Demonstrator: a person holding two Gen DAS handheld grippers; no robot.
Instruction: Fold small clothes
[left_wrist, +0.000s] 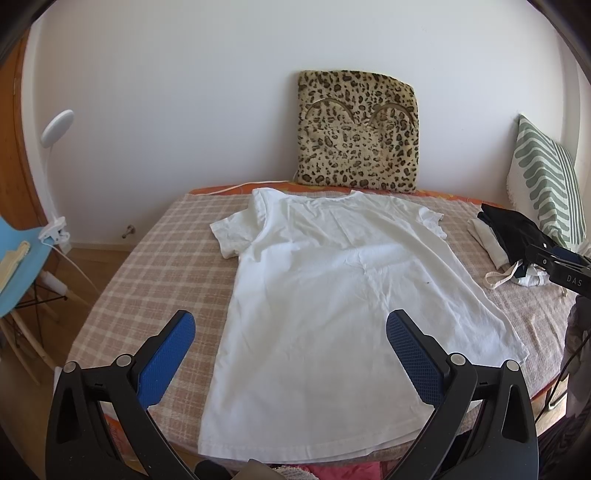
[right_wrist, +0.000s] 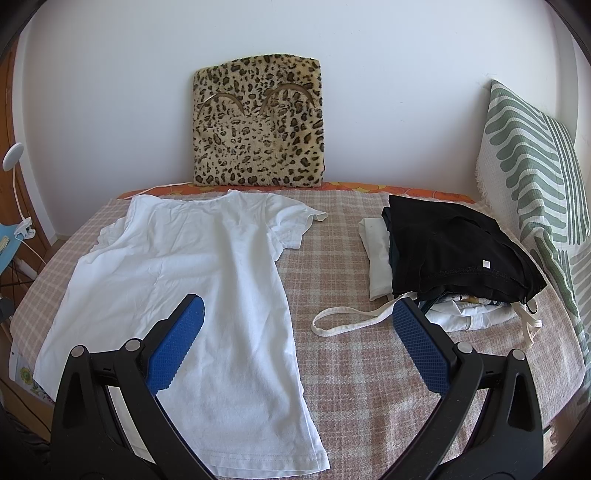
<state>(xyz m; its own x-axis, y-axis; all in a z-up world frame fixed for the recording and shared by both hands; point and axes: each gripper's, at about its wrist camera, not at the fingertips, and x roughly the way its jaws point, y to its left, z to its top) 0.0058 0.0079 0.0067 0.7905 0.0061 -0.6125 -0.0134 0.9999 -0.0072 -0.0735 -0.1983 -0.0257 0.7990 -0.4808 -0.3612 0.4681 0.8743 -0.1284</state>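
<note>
White wall (left_wrist: 184, 92), checked bedcover (left_wrist: 162, 266), leopard cushion (left_wrist: 356, 133), blue chair (left_wrist: 22, 258).

A white short-sleeved T-shirt (left_wrist: 325, 291) is spread flat on the checked bedcover, collar at the far end, hem at the near edge, lightly creased. A heap of dark and pale clothes (right_wrist: 450, 258) is piled to its right.

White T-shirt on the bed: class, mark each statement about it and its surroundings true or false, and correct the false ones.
1. The white T-shirt lies spread flat on the checked blanket. True.
2. The left claw grips the shirt's hem. False: it is open, holding nothing.
3. A leopard-print cushion leans against the wall. True.
4. The black garment lies on the T-shirt. False: it tops a separate pile beside it.
5. The right claw is open. True.
</note>
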